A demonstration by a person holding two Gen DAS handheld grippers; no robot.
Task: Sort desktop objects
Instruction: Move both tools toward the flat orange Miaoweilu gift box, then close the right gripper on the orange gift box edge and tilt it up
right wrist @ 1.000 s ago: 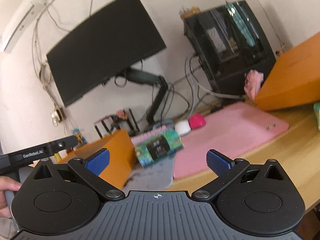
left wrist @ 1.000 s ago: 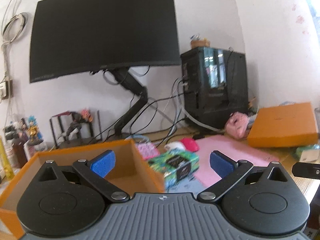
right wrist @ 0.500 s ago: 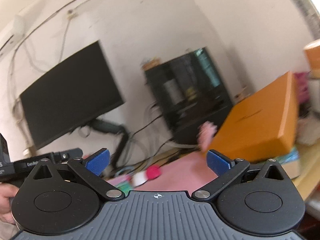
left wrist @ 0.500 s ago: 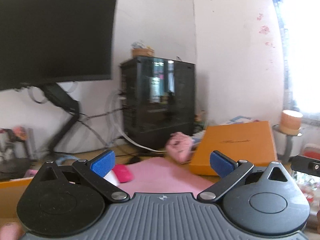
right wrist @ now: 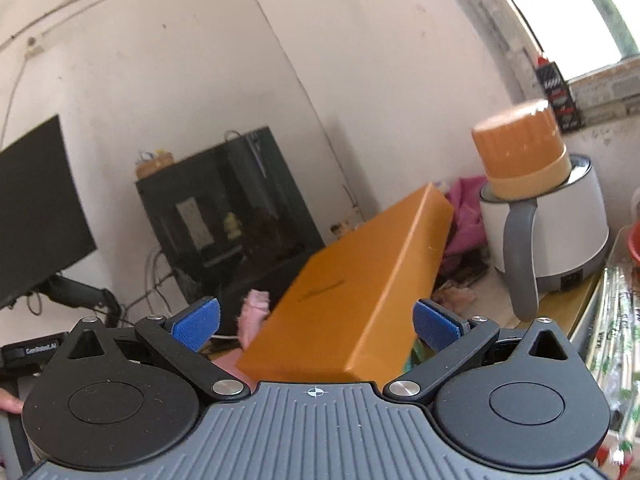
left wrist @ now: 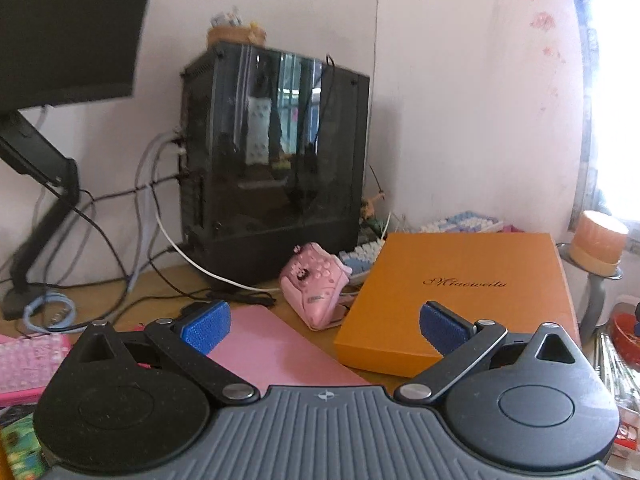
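Note:
A flat orange box lid (left wrist: 460, 296) with dark script lies on the desk at the right, resting partly on other things. My left gripper (left wrist: 324, 326) is open and empty, hovering above the pink desk mat (left wrist: 272, 352) just left of the lid. My right gripper (right wrist: 316, 320) is open and empty, its jaws standing either side of the near end of the orange lid (right wrist: 360, 280) without touching it. A pink toy-like gadget (left wrist: 314, 284) lies between the mat and the lid.
A black glass PC case (left wrist: 276, 160) stands at the back with cables. A monitor (left wrist: 68, 28) on an arm is at the left. A pink keyboard (left wrist: 28, 356) lies at the left. A white kettle-like appliance (right wrist: 548, 224) with an orange-capped jar (right wrist: 520, 148) stands at the right.
Both grippers have swung to the right, away from the open orange box and green packet, toward the orange lid. Both stayed open.

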